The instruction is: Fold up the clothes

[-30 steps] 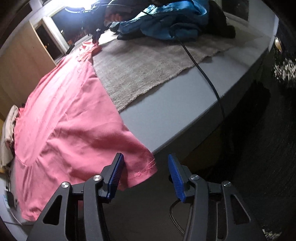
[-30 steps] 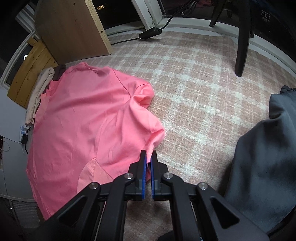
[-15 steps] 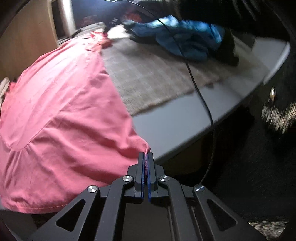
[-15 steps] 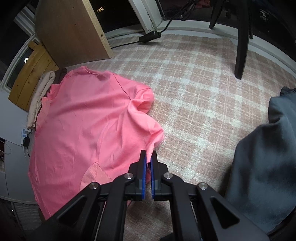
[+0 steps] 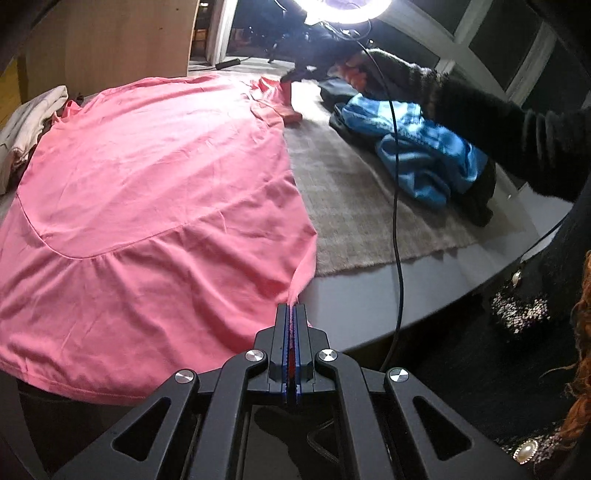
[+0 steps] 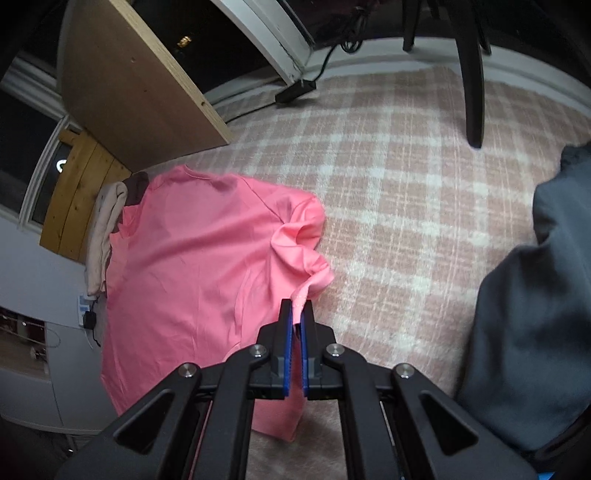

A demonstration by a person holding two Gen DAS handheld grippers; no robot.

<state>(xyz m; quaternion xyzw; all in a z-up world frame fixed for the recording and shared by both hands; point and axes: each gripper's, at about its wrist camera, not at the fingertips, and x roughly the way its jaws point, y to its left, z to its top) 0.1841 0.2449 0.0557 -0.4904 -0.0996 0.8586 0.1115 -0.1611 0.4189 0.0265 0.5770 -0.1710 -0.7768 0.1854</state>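
Observation:
A pink T-shirt (image 5: 155,192) lies spread over a checked blanket (image 5: 354,199) on a grey table (image 5: 369,299). My left gripper (image 5: 291,310) is shut on the shirt's hem corner near the table's front edge, and the cloth rises into the pads. In the right wrist view the same pink T-shirt (image 6: 192,266) lies flat with its sleeve bunched up. My right gripper (image 6: 296,306) is shut on that sleeve's edge, lifted a little above the blanket (image 6: 406,192). From the left wrist view, the right gripper (image 5: 295,74) shows far off at the sleeve, held by a dark-sleeved arm (image 5: 498,122).
A blue garment (image 5: 417,147) lies on dark clothes at the right of the blanket. A grey garment (image 6: 535,295) fills the right side. A beige cloth (image 6: 107,229) sits by the shirt's collar. A black cable (image 5: 395,206) crosses the blanket. A ring light (image 5: 340,9) glares above, its stand leg (image 6: 472,74) on the blanket.
My left gripper went from open beside the hem corner to shut on it, then lifted and rolled with the cloth. The right gripper rose slightly, still holding the sleeve.

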